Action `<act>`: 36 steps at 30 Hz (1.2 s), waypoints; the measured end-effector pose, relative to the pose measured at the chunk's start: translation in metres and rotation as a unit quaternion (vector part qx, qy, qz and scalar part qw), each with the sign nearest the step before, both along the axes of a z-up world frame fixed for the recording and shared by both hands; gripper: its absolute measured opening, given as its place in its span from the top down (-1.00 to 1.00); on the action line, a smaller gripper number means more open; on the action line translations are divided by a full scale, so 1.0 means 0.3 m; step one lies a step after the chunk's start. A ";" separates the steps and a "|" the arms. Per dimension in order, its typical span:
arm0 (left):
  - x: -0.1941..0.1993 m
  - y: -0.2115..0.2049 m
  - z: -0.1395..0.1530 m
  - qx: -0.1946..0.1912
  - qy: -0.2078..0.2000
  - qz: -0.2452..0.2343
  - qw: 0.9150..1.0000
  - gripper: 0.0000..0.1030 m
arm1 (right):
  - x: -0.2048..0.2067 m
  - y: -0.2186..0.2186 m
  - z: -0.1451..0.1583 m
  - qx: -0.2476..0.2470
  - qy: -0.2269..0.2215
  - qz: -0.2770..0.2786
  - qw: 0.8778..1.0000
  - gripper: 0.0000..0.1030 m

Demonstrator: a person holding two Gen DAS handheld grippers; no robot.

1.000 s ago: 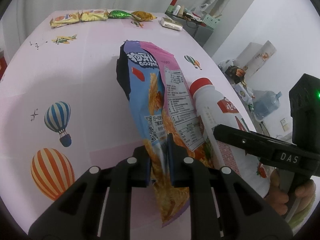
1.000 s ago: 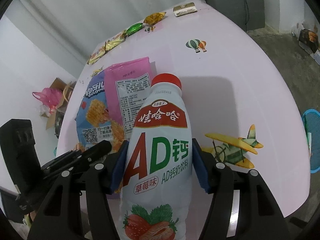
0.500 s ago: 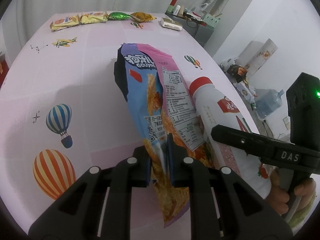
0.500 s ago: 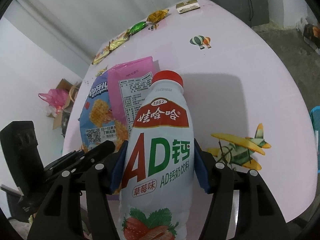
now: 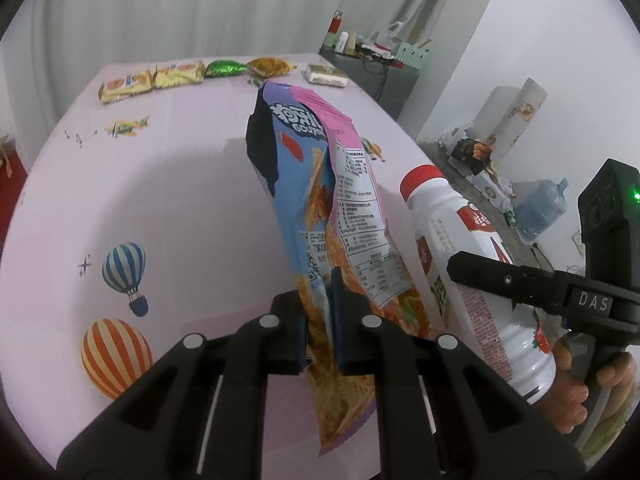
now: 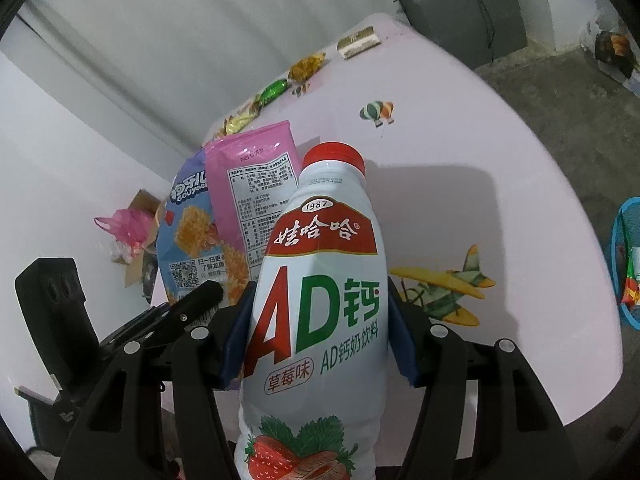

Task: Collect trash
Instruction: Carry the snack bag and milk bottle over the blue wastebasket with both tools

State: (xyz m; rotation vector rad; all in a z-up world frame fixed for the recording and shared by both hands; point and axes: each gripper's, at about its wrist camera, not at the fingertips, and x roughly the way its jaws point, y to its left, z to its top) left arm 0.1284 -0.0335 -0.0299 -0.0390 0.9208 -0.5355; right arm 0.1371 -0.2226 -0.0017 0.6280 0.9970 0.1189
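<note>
The left gripper [image 5: 320,320] has just been closing and is pinched tight on the lower part of a crinkly blue-and-pink foil snack bag [image 5: 320,200], so the limp bag hangs clear of the pink balloon-print bench [image 5: 160,200]; its long axis runs up and away from the jaws. Just beside it, the right gripper [image 6: 316,332] is clamped across the belly of a white plastic drink bottle with a red cap [image 6: 320,280], cap pointing forward and up, away from the fingers. Both look lifted for carrying off, probably to a bin.
</note>
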 end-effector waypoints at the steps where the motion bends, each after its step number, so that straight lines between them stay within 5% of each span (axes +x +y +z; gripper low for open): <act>1: -0.005 -0.003 0.005 0.000 -0.004 -0.001 1.000 0.85 | -0.005 -0.004 0.005 0.000 -0.002 -0.002 1.000 -0.13; 23: -0.098 -0.122 0.112 0.028 -0.077 -0.026 0.996 0.85 | -0.097 -0.108 0.068 0.026 -0.040 -0.029 0.998 -0.13; 36: -0.101 -0.428 0.175 0.009 -0.072 -0.124 0.990 0.85 | -0.261 -0.386 0.055 0.067 -0.072 -0.136 0.986 -0.13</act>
